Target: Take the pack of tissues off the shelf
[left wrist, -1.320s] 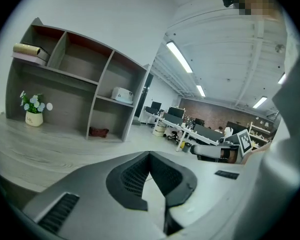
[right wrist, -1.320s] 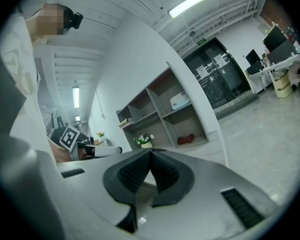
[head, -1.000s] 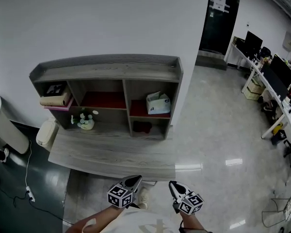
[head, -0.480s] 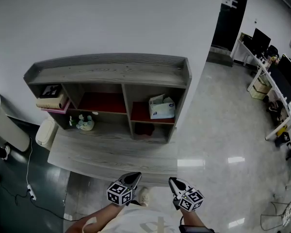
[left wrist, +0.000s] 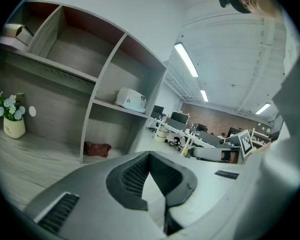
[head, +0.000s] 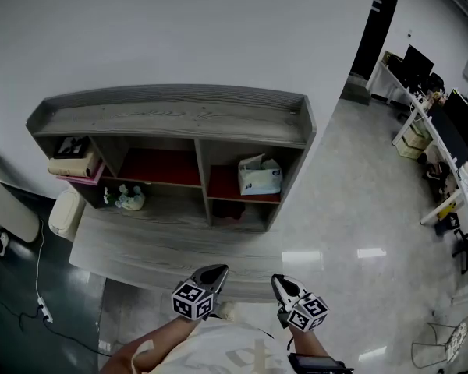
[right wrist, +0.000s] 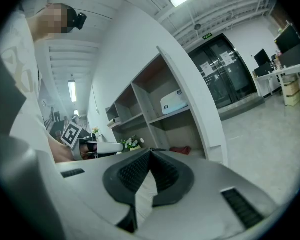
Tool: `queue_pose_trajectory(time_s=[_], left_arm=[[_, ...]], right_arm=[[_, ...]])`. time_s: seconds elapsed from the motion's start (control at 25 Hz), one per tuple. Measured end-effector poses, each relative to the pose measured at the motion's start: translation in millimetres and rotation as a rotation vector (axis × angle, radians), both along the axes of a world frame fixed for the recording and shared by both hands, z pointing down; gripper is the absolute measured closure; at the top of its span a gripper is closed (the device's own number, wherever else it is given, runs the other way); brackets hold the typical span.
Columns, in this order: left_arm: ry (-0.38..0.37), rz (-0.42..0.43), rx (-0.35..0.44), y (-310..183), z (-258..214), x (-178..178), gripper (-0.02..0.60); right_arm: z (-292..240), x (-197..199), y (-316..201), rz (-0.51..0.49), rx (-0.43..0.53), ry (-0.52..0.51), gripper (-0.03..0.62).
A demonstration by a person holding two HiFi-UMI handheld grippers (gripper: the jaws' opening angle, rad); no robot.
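The pack of tissues (head: 259, 176), white and pale blue, lies in the upper right compartment of the grey wooden shelf (head: 171, 119). It also shows in the left gripper view as the pack of tissues (left wrist: 131, 99) and in the right gripper view as the pack of tissues (right wrist: 174, 103). My left gripper (head: 215, 271) and right gripper (head: 278, 282) hang side by side at the near edge of the low wooden platform (head: 164, 244), well short of the shelf. Both are shut with nothing between the jaws, as the left gripper (left wrist: 150, 154) and right gripper (right wrist: 150, 152) show in their own views.
A small flower pot (head: 127, 199) stands in the lower left bay and a dark red cloth (head: 228, 208) lies in the lower right compartment. Rolled items (head: 69, 167) fill the upper left one. A white bin (head: 62, 213) stands left of the shelf. Desks with monitors (head: 444, 123) line the right.
Both grippers and the head have moved toward the shelf, which now looks larger and nearer. The jaws stay shut and the tissues have not moved.
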State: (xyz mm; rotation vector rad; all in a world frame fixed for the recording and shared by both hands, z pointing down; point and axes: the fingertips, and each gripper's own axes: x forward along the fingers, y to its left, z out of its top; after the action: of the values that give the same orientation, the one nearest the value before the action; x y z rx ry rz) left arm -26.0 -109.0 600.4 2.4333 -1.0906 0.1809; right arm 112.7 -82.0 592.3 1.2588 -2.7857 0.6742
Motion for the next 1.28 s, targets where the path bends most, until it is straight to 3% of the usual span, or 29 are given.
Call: queue_pose_trajectory(time_s=[0.6,1.04,1.28], left_arm=[[0.003,0.010,0.048,-66,-11,-5,0.572],[0.005,-0.030,0.150,-115,-49,-4,0.572],[-0.011,-0.038,0.163,-139,-62,4,0.555]], right_arm=[[-9,-12,-54,0.005,0.035,0.035,0.589],[-13,-13,-68,-0.001,0.041,0.050,0.589],[-12,-11,-68,0.000,0.041,0.049,0.589]])
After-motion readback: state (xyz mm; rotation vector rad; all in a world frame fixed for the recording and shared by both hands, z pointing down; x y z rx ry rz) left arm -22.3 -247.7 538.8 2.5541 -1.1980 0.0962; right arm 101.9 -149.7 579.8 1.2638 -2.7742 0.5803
